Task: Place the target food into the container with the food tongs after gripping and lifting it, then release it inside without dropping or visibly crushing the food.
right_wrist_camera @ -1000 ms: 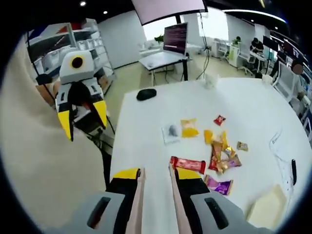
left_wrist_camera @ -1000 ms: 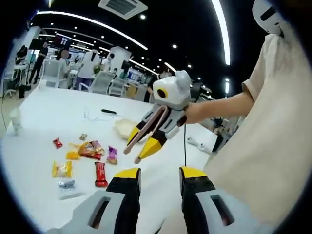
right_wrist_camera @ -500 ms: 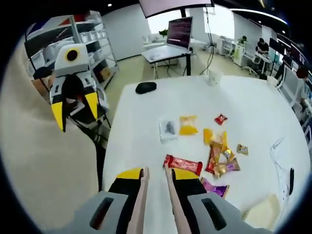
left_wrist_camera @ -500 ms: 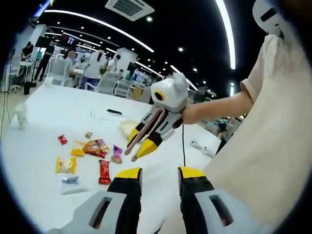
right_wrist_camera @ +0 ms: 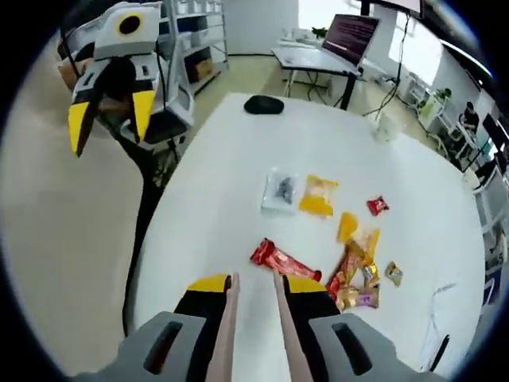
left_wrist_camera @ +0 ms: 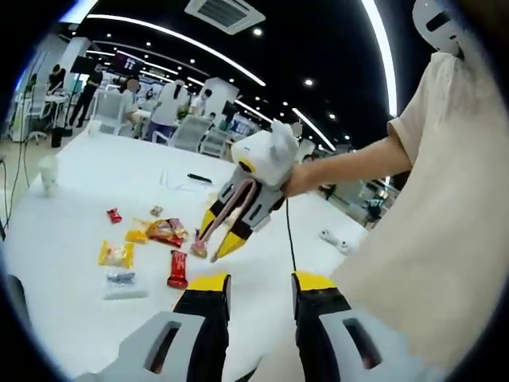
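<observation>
Left gripper view: camera rides the left gripper [left_wrist_camera: 256, 290], held above the near edge of the white table [left_wrist_camera: 71, 239], facing across it toward the room beyond. The right gripper [left_wrist_camera: 216, 235] hangs ahead of it, between camera and snacks [left_wrist_camera: 159, 232].

Right gripper view: camera rides the right gripper [right_wrist_camera: 251, 288], high over the table [right_wrist_camera: 215, 191], tilted down; snacks [right_wrist_camera: 350, 267] lie just beyond its tips, left gripper [right_wrist_camera: 106, 107] off to its left.

Shared: table top, snack scatter, red bar [left_wrist_camera: 176, 268] [right_wrist_camera: 282, 260].
</observation>
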